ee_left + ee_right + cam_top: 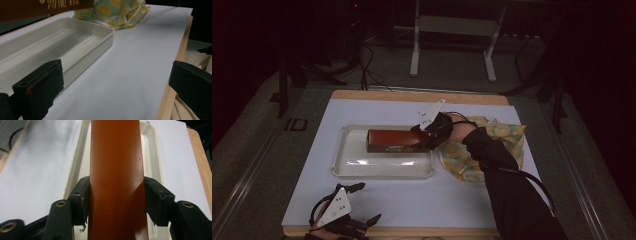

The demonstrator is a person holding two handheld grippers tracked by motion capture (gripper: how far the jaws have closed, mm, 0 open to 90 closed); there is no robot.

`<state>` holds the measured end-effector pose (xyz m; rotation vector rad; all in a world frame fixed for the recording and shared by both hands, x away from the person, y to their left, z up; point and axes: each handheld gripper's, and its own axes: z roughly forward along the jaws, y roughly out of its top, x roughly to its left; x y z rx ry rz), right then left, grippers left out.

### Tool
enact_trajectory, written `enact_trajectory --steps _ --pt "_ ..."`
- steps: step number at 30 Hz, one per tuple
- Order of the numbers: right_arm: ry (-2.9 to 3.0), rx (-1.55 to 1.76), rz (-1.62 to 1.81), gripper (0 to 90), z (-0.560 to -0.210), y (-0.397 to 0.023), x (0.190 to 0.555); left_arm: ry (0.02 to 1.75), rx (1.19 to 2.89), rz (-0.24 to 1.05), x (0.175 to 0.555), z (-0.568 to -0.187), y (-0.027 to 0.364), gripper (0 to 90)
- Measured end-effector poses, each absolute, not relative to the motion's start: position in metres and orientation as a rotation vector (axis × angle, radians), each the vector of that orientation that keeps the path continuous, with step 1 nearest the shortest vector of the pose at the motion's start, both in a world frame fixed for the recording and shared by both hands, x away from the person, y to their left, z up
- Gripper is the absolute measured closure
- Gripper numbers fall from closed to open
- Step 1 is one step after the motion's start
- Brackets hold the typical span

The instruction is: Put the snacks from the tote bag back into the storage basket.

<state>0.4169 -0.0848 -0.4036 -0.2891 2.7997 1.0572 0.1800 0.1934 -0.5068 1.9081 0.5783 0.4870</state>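
Black jaws of the right gripper [116, 195] clamp both sides of a red-brown box [116, 170], held over the white tray [347, 167]. Gold writing on the box's side [60, 3] is cut off and unreadable. Near the bench's [422, 200] front edge, the left gripper [115, 85] gapes wide, holding nothing. A yellow-patterned cloth [507, 135] lies beside the tray, partly hidden by the sleeve [507, 185].

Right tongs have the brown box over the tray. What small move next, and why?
Probably lower it. The right tongs are clamped on the brown box, which hangs above the white tray; in the left gripper view the tray floor beneath it looks bare.
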Motion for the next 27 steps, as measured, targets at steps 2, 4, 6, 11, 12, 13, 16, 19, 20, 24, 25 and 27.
enact_trajectory --steps 2,4,6,11,12,13,16,19,20,24,25,27 --pt "2.802 -0.279 1.049 43.3 -0.413 -0.084 0.418 0.578 1.905 0.487 0.180 -0.507 0.193 0.0" --pt "2.807 -0.269 1.020 43.2 -0.422 -0.084 0.418 0.573 1.909 0.488 0.180 -0.507 0.193 0.0" --pt "2.818 -0.267 0.991 43.3 -0.431 -0.083 0.419 0.571 1.909 0.487 0.180 -0.507 0.193 0.0" --pt "2.856 -0.246 0.957 43.3 -0.449 -0.082 0.423 0.568 1.909 0.481 0.180 -0.507 0.193 0.0" --pt "2.862 -0.240 0.951 43.3 -0.451 -0.082 0.424 0.566 1.910 0.482 0.180 -0.507 0.193 0.0" --pt "2.862 -0.235 0.940 43.2 -0.454 -0.081 0.424 0.565 1.911 0.482 0.180 -0.507 0.193 0.0" --pt "2.870 -0.227 0.917 43.2 -0.461 -0.079 0.425 0.563 1.910 0.481 0.180 -0.507 0.193 0.0" --pt "2.876 -0.218 0.906 43.1 -0.467 -0.077 0.426 0.560 1.910 0.477 0.180 -0.507 0.193 0.0" --pt "2.875 -0.215 0.906 43.2 -0.469 -0.077 0.426 0.560 1.909 0.476 0.179 -0.507 0.193 0.0" --pt "2.879 -0.206 0.874 43.1 -0.475 -0.075 0.426 0.557 1.908 0.476 0.179 -0.507 0.192 0.0" --pt "2.884 -0.203 0.870 43.1 -0.476 -0.074 0.427 0.557 1.908 0.476 0.179 -0.507 0.192 0.0" --pt "2.885 -0.205 0.853 43.0 -0.478 -0.073 0.427 0.556 1.908 0.475 0.179 -0.507 0.192 0.0"
